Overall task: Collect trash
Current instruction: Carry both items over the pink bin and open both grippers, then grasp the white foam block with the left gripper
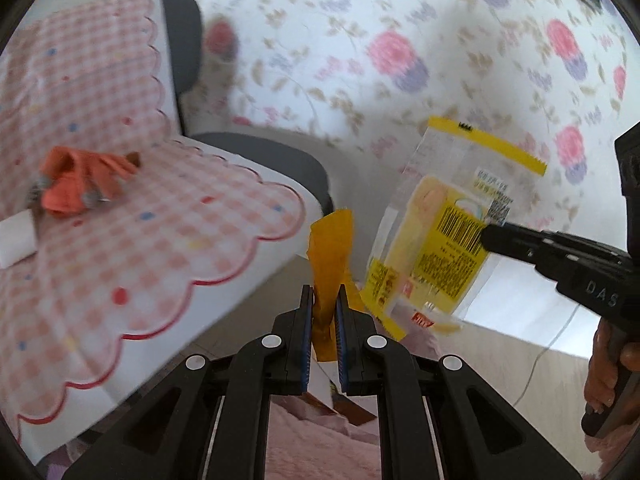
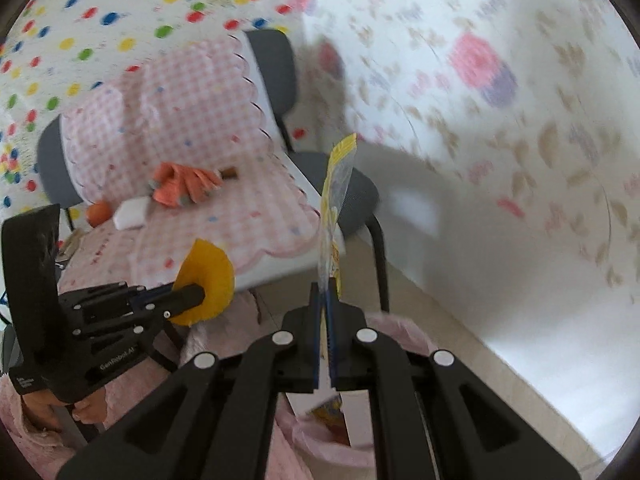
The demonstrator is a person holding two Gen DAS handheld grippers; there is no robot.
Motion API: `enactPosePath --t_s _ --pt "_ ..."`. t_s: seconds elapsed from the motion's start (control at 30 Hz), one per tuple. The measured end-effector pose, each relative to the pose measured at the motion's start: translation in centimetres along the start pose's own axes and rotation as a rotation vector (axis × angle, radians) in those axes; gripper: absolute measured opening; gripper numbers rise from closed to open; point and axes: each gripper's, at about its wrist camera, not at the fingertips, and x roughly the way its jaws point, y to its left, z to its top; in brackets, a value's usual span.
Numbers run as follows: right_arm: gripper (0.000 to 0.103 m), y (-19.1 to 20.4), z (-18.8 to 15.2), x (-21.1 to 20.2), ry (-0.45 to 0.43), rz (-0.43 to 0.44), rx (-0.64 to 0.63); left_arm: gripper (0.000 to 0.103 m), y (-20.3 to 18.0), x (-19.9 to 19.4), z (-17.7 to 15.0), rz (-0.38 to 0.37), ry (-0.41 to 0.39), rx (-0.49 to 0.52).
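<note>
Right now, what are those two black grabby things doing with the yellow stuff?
A person is picking up trash with a tool in each hand. The left tool is pinching an orange-yellow scrap. The right tool is clamped on a yellow and clear snack wrapper. Both are held up in the air, over a bin lined with a pink bag. More bits, like an orange crumpled piece and a white block, lie on the pink checked table.

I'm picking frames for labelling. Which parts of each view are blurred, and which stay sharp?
Left wrist: floral backdrop smeared, left gripper and its orange wrapper crisp. Right wrist: backdrop streaked, right gripper and its yellow snack bag sharper.
</note>
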Motion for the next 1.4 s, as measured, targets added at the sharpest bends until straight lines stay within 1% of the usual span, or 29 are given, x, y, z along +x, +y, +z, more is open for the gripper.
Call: enactPosePath --t_s 0.1,0.23,0.37,0.53,0.57,0.6,0.63,0.67,0.7,0.73,0.77,0.83,0.87,0.93,0.97,1.03,1.07,1.13,1.27,1.4 --pt "0.003 -1.2 -1.6 0.7 0.040 -0.010 0.034 0.011 -0.8 1.5 -0.3 -0.024 0.039 0.013" --pt "0.003 -1.8 -2.9 1.2 0.056 -0.029 0.031 0.011 -1.6 3.3 -0.3 -0.051 0.072 0.010" --pt "0.003 -3.0 -3.2 1.7 0.071 -0.041 0.051 0.012 -2.2 5.1 -0.4 -0.051 0.107 0.019" --pt "0.003 -4.5 -4.3 3.6 0.125 -0.045 0.069 0.013 -2.6 7.0 -0.3 -0.055 0.148 0.022" --pt "0.003 -4.7 -4.5 4.0 0.134 -0.046 0.073 0.015 -2.6 7.2 -0.4 -0.054 0.153 0.024" --pt "0.003 -4.9 -4.6 4.3 0.140 -0.046 0.078 0.027 -2.6 7.5 -0.4 -0.052 0.162 0.025" --pt "0.003 -5.1 -4.8 4.8 0.149 -0.044 0.084 0.047 -2.6 7.6 -0.3 -0.041 0.165 0.023" --pt "0.004 -5.3 -5.0 5.1 0.156 -0.045 0.087 0.054 -2.5 7.6 -0.3 -0.029 0.162 0.018" --pt "0.006 -5.4 -5.2 5.5 0.171 -0.045 0.094 0.057 -2.3 7.6 -0.4 -0.031 0.161 0.012" --pt "0.013 -5.6 -5.3 5.8 0.180 -0.044 0.105 0.057 -2.2 7.6 -0.4 -0.032 0.164 0.008" --pt "0.025 -5.7 -5.5 5.9 0.183 -0.040 0.115 0.057 -1.9 7.5 -0.5 -0.024 0.164 0.001" --pt "0.039 -5.8 -5.5 5.9 0.182 -0.046 0.111 0.057 -1.4 7.1 -0.4 -0.011 0.158 -0.012" --pt "0.039 -5.6 -5.4 5.8 0.178 -0.050 0.102 0.057 -1.1 6.7 -0.3 -0.005 0.150 -0.019" --pt "0.039 -5.6 -4.9 5.1 0.158 -0.049 0.098 0.057 -0.2 5.2 0.1 0.040 0.126 -0.026" --pt "0.039 -5.7 -4.5 4.3 0.129 -0.050 0.102 0.057 0.4 4.3 0.3 0.090 0.118 -0.025" --pt "0.039 -5.8 -3.6 2.9 0.068 -0.056 0.109 0.057 1.3 3.1 0.5 0.166 0.121 -0.028" --pt "0.039 -5.8 -2.9 2.0 0.033 -0.058 0.109 0.057 1.7 2.7 0.5 0.179 0.118 -0.034" --pt "0.039 -5.4 -2.1 1.2 0.001 -0.052 0.101 0.057 2.8 1.3 0.5 0.180 0.102 -0.067" --pt "0.039 -4.1 -1.2 0.9 -0.022 -0.035 0.068 0.058 4.5 -1.2 0.4 0.205 0.060 -0.097" --pt "0.039 -2.5 -0.5 1.1 -0.024 0.027 0.058 0.058 5.5 -2.7 0.4 0.219 0.037 -0.124"
